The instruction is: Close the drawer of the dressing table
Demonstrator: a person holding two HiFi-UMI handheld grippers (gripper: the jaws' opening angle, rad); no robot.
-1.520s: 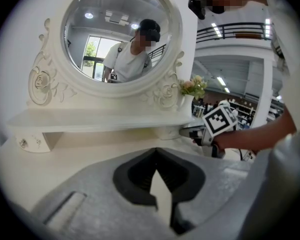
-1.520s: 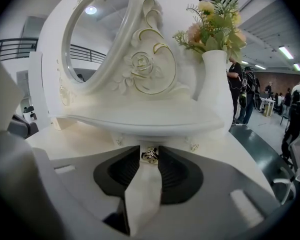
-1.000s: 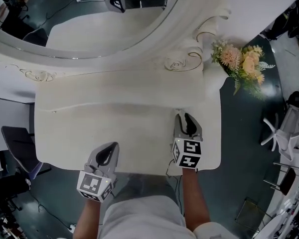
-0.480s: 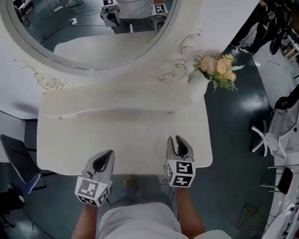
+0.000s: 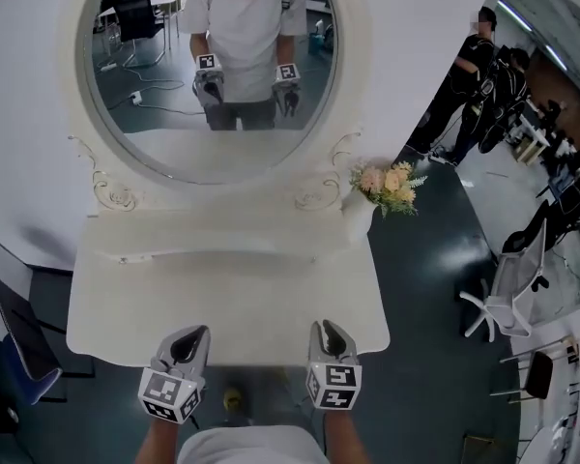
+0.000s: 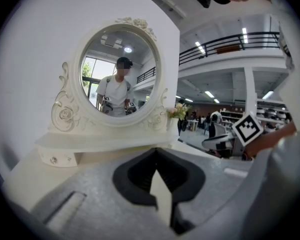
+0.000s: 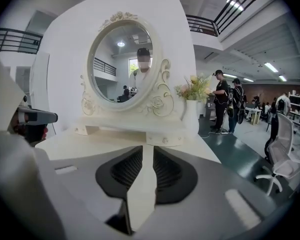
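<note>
Left gripper (image 5: 193,332) clenched on nothing; right gripper (image 5: 327,327) a slit apart and empty, jaws just been closing. Both hang just off the dressing table's (image 5: 222,298) front edge, probably because the drawer, hidden beneath the top, sits pushed home.

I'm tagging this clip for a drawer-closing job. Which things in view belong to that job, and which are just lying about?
Belongs to the job:
- dressing table

Just about:
- oval mirror
- flowers
- office chair
- dark chair at the left
- people standing in the background
</note>
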